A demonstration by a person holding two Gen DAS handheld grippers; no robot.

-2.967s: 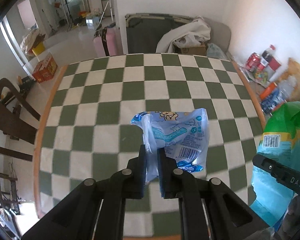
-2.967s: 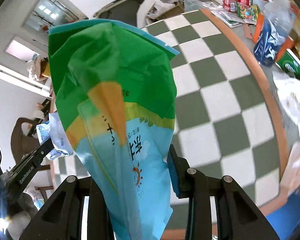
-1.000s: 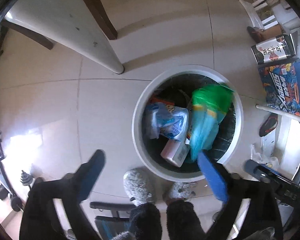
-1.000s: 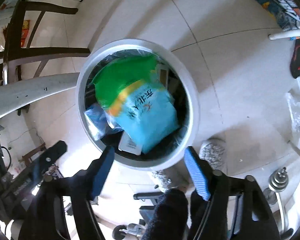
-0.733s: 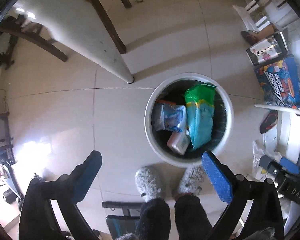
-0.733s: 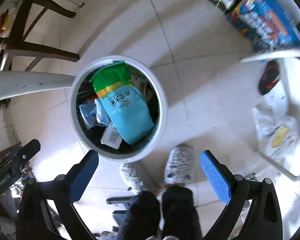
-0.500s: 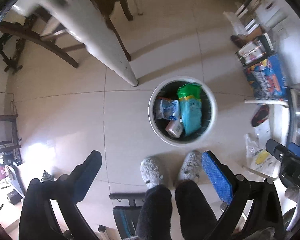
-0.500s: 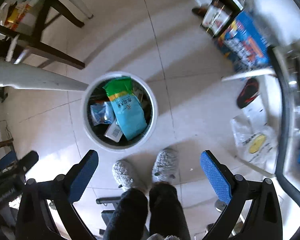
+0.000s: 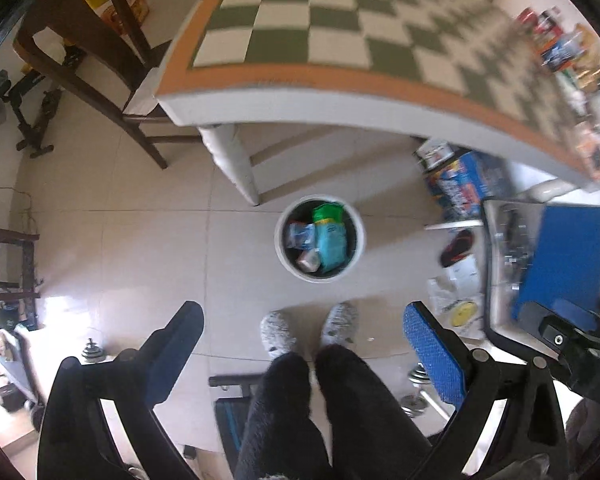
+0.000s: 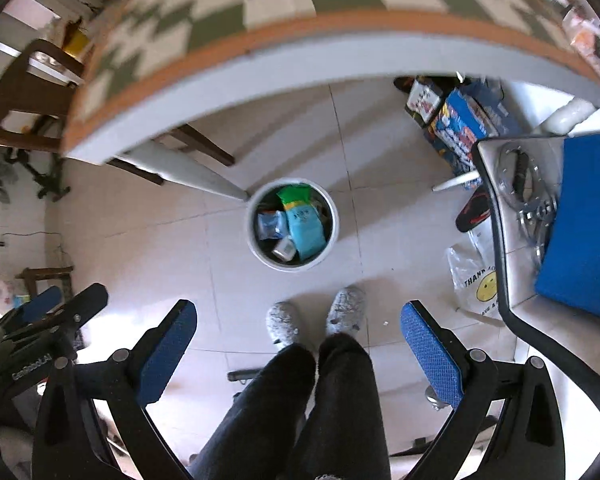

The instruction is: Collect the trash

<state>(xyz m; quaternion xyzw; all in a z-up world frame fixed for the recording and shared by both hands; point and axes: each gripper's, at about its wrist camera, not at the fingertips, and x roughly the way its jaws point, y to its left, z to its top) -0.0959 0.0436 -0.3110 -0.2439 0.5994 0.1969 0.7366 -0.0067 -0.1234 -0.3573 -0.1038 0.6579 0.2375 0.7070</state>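
Observation:
A white round trash bin (image 9: 281,252) stands on the tiled floor far below both grippers; it also shows in the right wrist view (image 10: 253,240). Inside lie the green and blue snack bag (image 9: 329,232) (image 10: 303,224), the pale blue wrapper (image 9: 300,235) (image 10: 270,224) and a small white pack (image 9: 309,260) (image 10: 283,249). My left gripper (image 9: 304,344) is wide open and empty. My right gripper (image 10: 298,340) is wide open and empty. Both are high above the bin, near table height.
The checkered table (image 9: 340,20) (image 10: 260,4) with an orange border sits above the bin. A wooden chair (image 9: 88,40) stands left. Boxes (image 9: 460,184) and a plastic bag (image 10: 476,280) lie right. The person's legs and slippers (image 9: 284,332) are below. A blue-seated chair (image 10: 580,220) is on the right.
Both grippers let go of the two bags into the bin, opened wide, then rose well above it, so the bin shrinks and the table edge comes into view.

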